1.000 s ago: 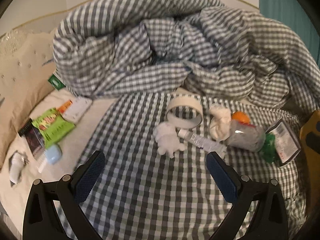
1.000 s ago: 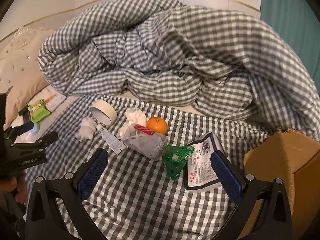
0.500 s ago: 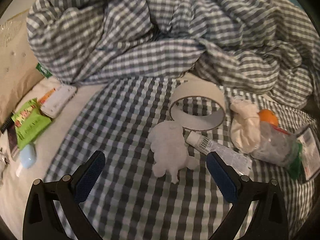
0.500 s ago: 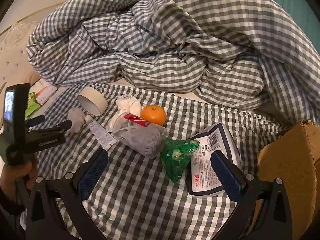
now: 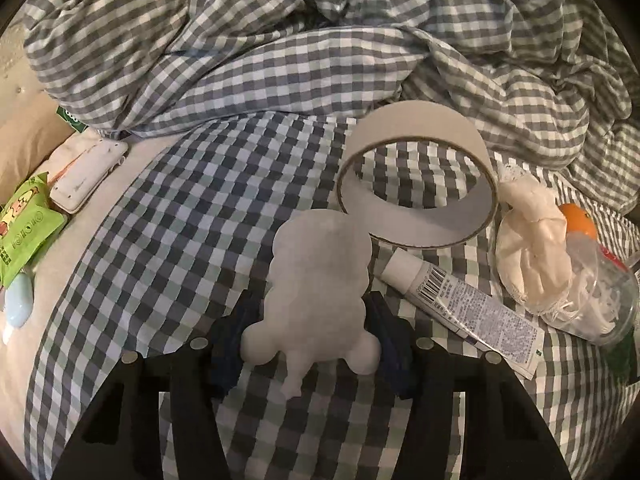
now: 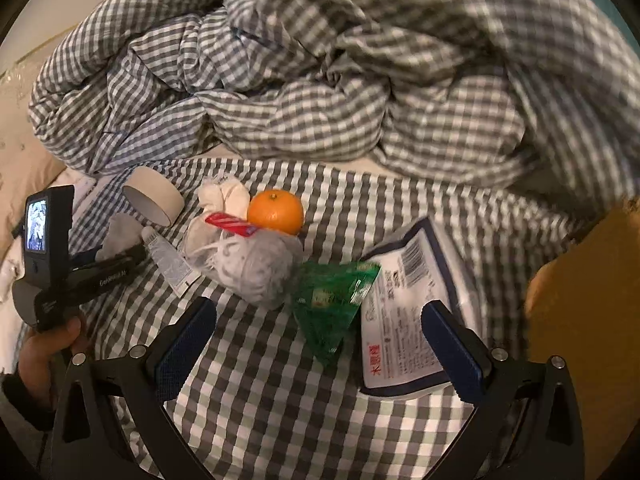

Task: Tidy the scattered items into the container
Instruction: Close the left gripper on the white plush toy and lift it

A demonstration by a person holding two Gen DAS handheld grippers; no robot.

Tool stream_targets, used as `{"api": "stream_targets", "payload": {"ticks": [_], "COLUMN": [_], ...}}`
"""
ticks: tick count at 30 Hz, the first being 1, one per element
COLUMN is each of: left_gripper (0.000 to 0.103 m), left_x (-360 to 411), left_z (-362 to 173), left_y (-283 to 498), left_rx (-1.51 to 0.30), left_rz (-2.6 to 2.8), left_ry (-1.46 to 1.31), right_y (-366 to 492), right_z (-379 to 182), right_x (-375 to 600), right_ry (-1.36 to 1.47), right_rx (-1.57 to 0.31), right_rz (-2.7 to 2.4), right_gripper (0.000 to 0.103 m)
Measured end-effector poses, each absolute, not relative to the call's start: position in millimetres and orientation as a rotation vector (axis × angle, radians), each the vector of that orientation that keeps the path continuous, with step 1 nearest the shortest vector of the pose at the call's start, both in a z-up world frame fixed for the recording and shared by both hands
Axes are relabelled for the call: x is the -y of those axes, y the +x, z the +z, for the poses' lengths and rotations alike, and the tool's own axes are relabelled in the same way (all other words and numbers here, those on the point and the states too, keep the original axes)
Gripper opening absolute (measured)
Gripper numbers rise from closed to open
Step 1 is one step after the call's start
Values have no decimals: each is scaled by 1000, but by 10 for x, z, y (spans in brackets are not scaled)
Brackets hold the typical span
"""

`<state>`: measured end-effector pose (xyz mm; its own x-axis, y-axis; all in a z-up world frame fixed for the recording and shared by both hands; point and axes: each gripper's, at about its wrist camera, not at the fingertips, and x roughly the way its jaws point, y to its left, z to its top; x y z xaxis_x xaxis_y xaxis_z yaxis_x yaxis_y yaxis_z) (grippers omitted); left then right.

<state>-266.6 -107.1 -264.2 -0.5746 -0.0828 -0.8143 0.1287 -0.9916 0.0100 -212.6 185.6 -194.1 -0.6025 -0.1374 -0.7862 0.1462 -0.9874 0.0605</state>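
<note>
From my left wrist view, the green packet [image 5: 24, 236] and pale blue item [image 5: 18, 304] are cut off at the frame edge. My left gripper [image 5: 314, 320] tips steeply down at the bed [image 5: 160, 264]; its fingers [image 5: 236, 332] are closing around the white plush toy [image 5: 320, 280], which hides most of both pads, so I cannot tell whether they press yet. The tape roll [image 5: 416, 184] stands just beyond. On my right view, the right gripper [image 6: 316, 344] hangs with fingers [image 6: 186, 346] spread wide over the green wrapper [image 6: 332, 300]; the cardboard box [image 6: 580, 300] is blurred and cropped.
</note>
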Motion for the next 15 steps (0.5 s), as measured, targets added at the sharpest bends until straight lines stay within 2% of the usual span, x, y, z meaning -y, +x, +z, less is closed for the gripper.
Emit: {"api": "stream_targets", "payload": {"ticks": [6, 10, 15], "left_gripper": [56, 56, 56], "left_x": [1189, 1248, 1308], "left_z": [-2569, -2456, -2260], "left_y": [-2577, -2526, -2418], "left_rx": [-136, -145, -151], "left_rz": [-2692, -2701, -2721], "left_ry": [1351, 1323, 1270], "right_y": [-2199, -2349, -2638], "right_z": [-1960, -2001, -2151], "right_x": [-1710, -1434, -1078], "right_ry": [1256, 1247, 1326], "right_rx": [22, -91, -372], "right_rz": [-2595, -2526, -2429], "right_gripper": [103, 103, 103]}}
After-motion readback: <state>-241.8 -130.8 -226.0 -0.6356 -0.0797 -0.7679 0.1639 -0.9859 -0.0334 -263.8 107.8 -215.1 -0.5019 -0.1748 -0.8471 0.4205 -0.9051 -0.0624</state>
